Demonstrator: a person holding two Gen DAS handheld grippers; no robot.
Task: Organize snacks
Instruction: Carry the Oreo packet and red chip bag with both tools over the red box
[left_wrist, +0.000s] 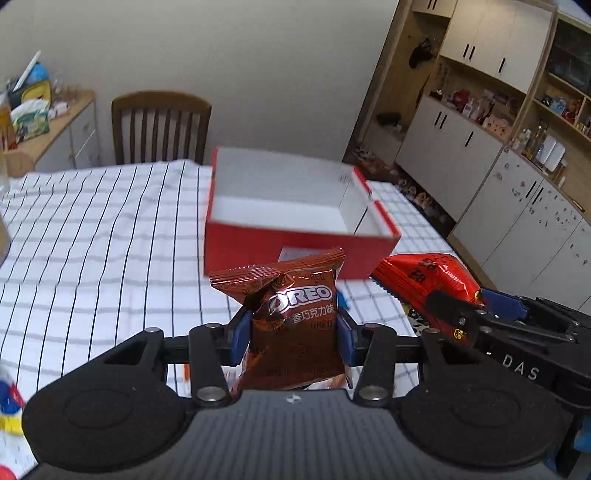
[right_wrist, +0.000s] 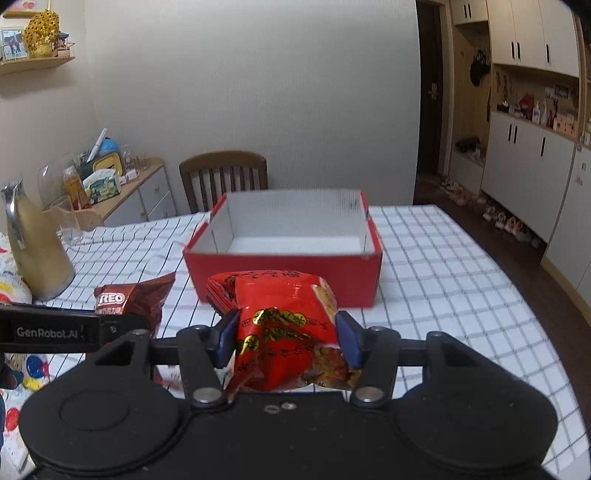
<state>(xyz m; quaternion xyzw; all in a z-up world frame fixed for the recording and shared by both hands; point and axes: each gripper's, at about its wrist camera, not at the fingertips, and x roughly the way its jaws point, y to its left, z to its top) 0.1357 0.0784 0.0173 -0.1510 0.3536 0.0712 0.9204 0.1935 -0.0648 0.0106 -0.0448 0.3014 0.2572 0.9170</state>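
My left gripper (left_wrist: 293, 332) is shut on a brown Oreo packet (left_wrist: 295, 325), held upright above the table just in front of the red box (left_wrist: 295, 251). The box is open, white inside, and looks empty. My right gripper (right_wrist: 286, 339) is shut on a red snack packet (right_wrist: 284, 332) with gold lettering, also held in front of the red box (right_wrist: 284, 280). In the left wrist view the red packet (left_wrist: 424, 284) and right gripper show at the right. In the right wrist view the Oreo packet (right_wrist: 136, 299) shows at the left.
The table wears a white checked cloth (right_wrist: 443, 266). A wooden chair (right_wrist: 223, 177) stands behind the box. A metal jug (right_wrist: 35, 251) and a glass (right_wrist: 68, 221) stand at the table's left. Colourful packets (right_wrist: 22, 369) lie at the near left. Cabinets line the right wall.
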